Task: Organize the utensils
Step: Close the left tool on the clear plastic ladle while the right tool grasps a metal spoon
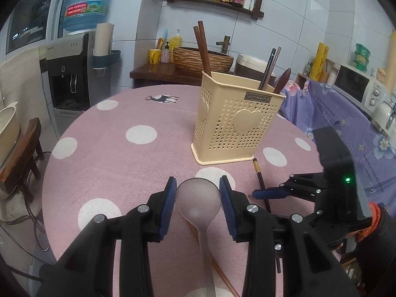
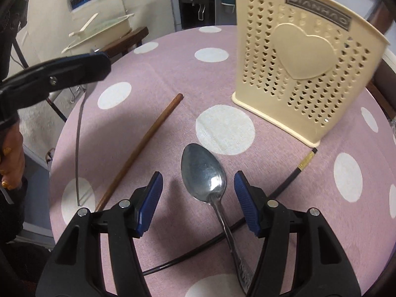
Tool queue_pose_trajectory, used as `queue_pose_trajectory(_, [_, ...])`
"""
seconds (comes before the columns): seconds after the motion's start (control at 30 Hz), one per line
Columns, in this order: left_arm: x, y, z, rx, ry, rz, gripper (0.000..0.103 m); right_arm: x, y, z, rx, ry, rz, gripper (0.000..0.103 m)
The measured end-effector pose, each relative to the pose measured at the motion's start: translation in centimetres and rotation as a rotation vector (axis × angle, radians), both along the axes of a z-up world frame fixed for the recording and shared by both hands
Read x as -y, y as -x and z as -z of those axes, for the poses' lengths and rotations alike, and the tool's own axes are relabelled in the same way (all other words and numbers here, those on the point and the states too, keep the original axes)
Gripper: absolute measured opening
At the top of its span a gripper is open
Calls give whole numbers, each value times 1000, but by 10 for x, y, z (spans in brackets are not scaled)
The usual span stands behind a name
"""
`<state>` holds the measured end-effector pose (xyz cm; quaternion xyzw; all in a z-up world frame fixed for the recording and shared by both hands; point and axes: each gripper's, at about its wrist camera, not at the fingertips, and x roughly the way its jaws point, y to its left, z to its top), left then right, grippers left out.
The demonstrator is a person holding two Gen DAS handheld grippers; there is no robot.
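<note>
A cream perforated utensil holder (image 1: 235,126) stands on the pink dotted table and holds several chopsticks and a wooden utensil; it also shows in the right wrist view (image 2: 304,74). My left gripper (image 1: 198,195) is shut on a translucent plastic spoon (image 1: 198,200), pads against its bowl, and holds it above the table. In the right wrist view the left gripper (image 2: 74,66) carries that spoon with its handle (image 2: 78,136) hanging down. My right gripper (image 2: 198,198) is open around a metal spoon (image 2: 203,175) lying on the cloth. A brown chopstick (image 2: 143,146) and a black chopstick (image 2: 292,175) lie beside it.
The round table (image 1: 111,160) has its edge close on the left. A water dispenser (image 1: 69,74) and a wooden stool (image 1: 22,153) stand left of it. A covered counter with a microwave (image 1: 358,86) is on the right.
</note>
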<state>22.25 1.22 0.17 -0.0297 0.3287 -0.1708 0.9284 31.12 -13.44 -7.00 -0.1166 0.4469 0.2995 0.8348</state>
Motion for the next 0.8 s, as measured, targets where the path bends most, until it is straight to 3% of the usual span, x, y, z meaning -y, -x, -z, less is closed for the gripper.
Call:
queue_pose_trajectory(0.3, [-3,1,-2,4,6,-7,36,-11,-14,9,-21,64,-23,60])
queue_pose_trajectory(0.43, [-4,2,-2,2,12,-12,36,-16,-15,12,-11,84,-34,54])
queue_pose_trajectory(0.57, [-5,2,-3,3,12,-11,36,-19,-18,12,-14,89,-40,41])
queue_pose_trajectory(0.8, [-6,3,-3,3,12,-8,36,-23,-16,10,-6,91,-37,40])
